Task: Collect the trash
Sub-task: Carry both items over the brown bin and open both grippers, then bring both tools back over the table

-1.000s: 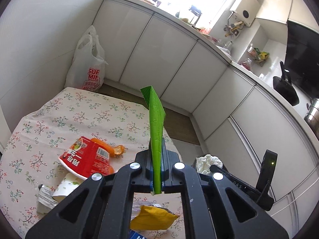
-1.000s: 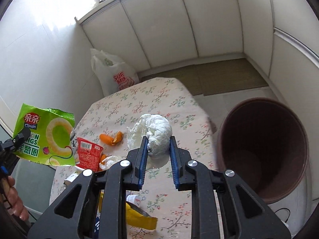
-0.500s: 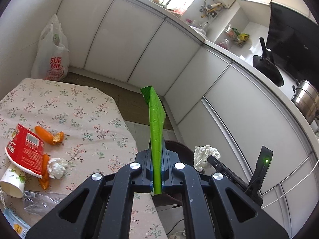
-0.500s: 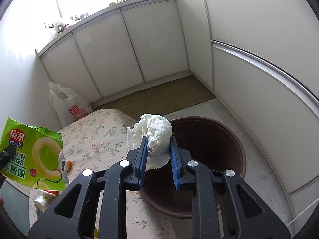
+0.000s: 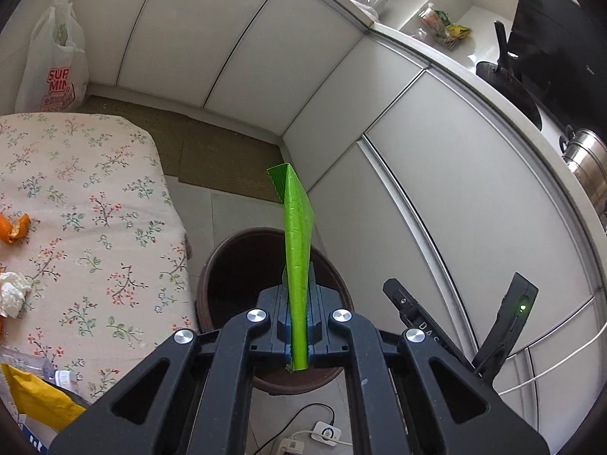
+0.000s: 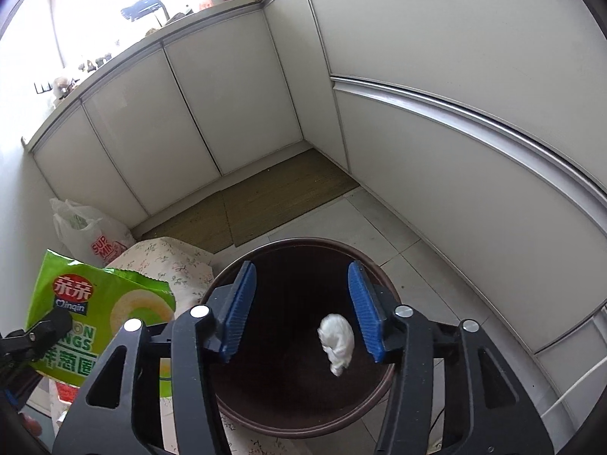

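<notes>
Right gripper (image 6: 301,303), nearest: blue pads (image 6: 238,309) standing well apart, having just been opening, with nothing pressed between them. A white tissue wad (image 6: 337,339) is seen loose between the pads, close beside the right-hand one but not clamped, against the dark inside of the brown bin (image 6: 373,390) directly below. Whether the wad has reached the bin's bottom cannot be told.

Left gripper (image 5: 299,314): clamped on the edge of a green snack bag (image 5: 297,227), which stands upright out of the pads, above the near left part of the bin (image 5: 212,276). In the right wrist view the bag's printed face (image 6: 95,314) hangs to the left of the bin.

Left of the bin: the flowered counter (image 5: 87,197), carrying orange peel (image 5: 15,229), a crumpled tissue (image 5: 13,292) and a yellow wrapper (image 5: 41,398). Farther off, a white plastic bag (image 5: 53,60) stands against the white cabinets (image 5: 235,38).
</notes>
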{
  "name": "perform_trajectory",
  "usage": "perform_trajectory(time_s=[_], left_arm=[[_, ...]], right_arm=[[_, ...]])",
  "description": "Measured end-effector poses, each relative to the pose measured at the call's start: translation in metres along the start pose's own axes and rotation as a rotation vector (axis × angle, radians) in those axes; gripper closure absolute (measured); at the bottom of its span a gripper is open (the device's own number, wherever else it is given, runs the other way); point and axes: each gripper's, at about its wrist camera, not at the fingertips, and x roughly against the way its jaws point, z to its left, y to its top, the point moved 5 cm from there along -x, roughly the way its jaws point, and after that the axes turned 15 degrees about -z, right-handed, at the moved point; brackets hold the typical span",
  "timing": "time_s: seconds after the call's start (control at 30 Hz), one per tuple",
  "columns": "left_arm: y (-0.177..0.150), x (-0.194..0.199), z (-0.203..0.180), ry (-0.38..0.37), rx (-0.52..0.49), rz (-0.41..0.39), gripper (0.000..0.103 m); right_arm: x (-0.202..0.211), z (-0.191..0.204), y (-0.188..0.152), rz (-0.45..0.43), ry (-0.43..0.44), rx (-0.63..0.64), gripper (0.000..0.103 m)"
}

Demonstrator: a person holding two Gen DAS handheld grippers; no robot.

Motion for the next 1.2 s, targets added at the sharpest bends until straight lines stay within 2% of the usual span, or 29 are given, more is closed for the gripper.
perform_trajectory(time_s=[0.03,0.2,0.3,0.4,0.43,0.47,0.53,0.67,0.87,0.97,1.07,1.2], left_arm=[[-0.001,-0.005,-0.002,-0.001,0.005,0.01,0.096],[-0.008,-0.027,-0.001,0.023,0.018,0.05,0.095],[-0.012,-0.033,0.001,0.029,0.025,0.069,0.09],[-0.014,-0.037,0.002,0.036,0.028,0.083,0.06],[-0.014,-0.037,0.002,0.045,0.028,0.081,0.046],[-0.013,-0.035,0.004,0.052,0.031,0.069,0.042],[-0.013,-0.032,0.005,0.057,0.033,0.061,0.039],[-0.013,-0.02,0.013,0.083,0.028,0.044,0.03],[-0.013,0.004,0.023,0.18,-0.073,0.004,0.017],[-0.014,0.023,0.027,0.234,-0.156,-0.031,0.016],[-0.012,0.047,0.038,0.302,-0.232,-0.067,0.016],[-0.008,0.077,0.06,0.372,-0.263,-0.105,0.015]], right_arm=[[0.002,-0.002,0.001,-0.009,-0.016,-0.005,0.04],[0.011,-0.026,0.008,-0.043,-0.08,-0.064,0.026],[0.015,-0.037,0.007,-0.032,-0.084,-0.095,0.022],[0.018,-0.037,0.003,-0.024,-0.088,-0.076,0.015],[0.019,-0.037,0.002,-0.025,-0.089,-0.071,0.014],[0.022,-0.035,0.001,-0.028,-0.088,-0.063,0.013],[0.022,-0.035,0.003,-0.033,-0.091,-0.052,0.009],[0.026,-0.031,0.0,-0.027,-0.078,-0.043,0.007],[0.025,-0.005,-0.013,0.036,-0.014,0.024,0.007],[0.025,0.019,-0.024,0.068,0.028,0.096,0.007],[0.027,0.044,-0.03,0.061,0.059,0.17,0.007],[0.028,0.077,-0.037,0.069,0.121,0.207,0.007]])
